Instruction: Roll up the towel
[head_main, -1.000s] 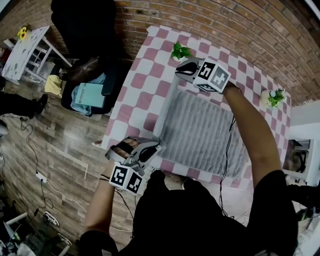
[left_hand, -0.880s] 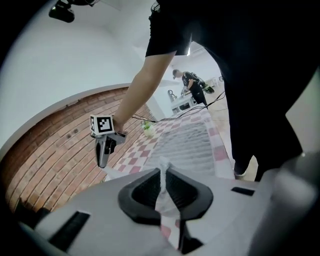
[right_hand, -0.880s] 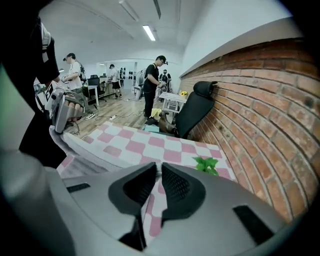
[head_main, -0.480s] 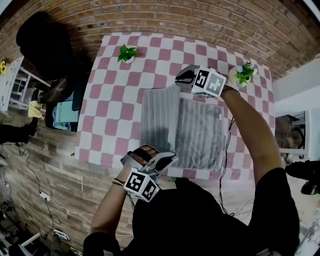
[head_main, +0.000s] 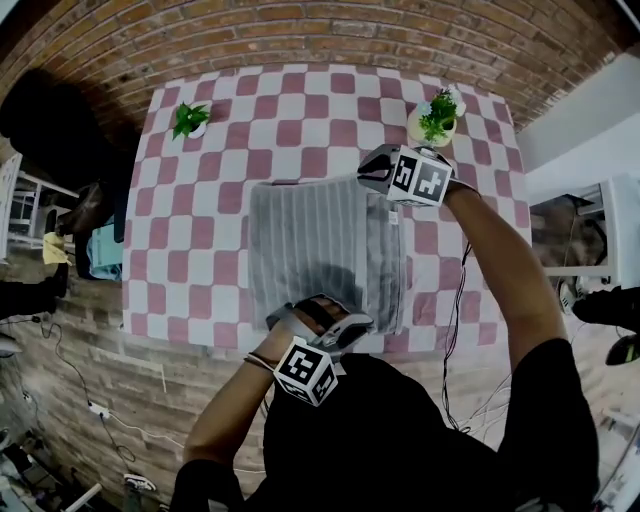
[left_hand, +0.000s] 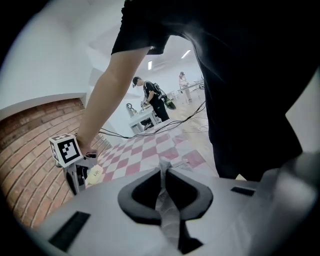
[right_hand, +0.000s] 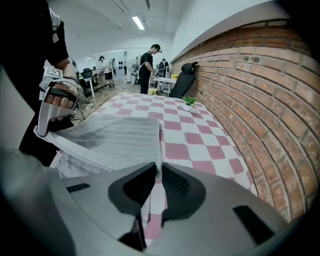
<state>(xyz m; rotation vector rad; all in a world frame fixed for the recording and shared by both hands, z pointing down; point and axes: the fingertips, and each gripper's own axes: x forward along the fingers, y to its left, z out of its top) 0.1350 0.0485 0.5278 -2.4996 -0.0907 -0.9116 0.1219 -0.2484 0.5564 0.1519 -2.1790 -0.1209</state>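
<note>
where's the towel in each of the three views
Head view: towel at centre of the table.
Left gripper view: towel fold at bottom centre, pinched in the jaws.
Right gripper view: towel left of centre, edge in the jaws.
Shared landmark: the pink checked tablecloth.

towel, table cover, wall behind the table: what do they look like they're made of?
Towel: soft grey cloth, woven or terry, matte; it has ribbed stripes and drapes and folds over itself.
Table cover: pink-and-white checked sheet, fabric or vinyl; it lies flat with no clear sheen, so I can't tell which.
Wall: red brick with pale mortar lines, rough and matte; it may only be a facing.
</note>
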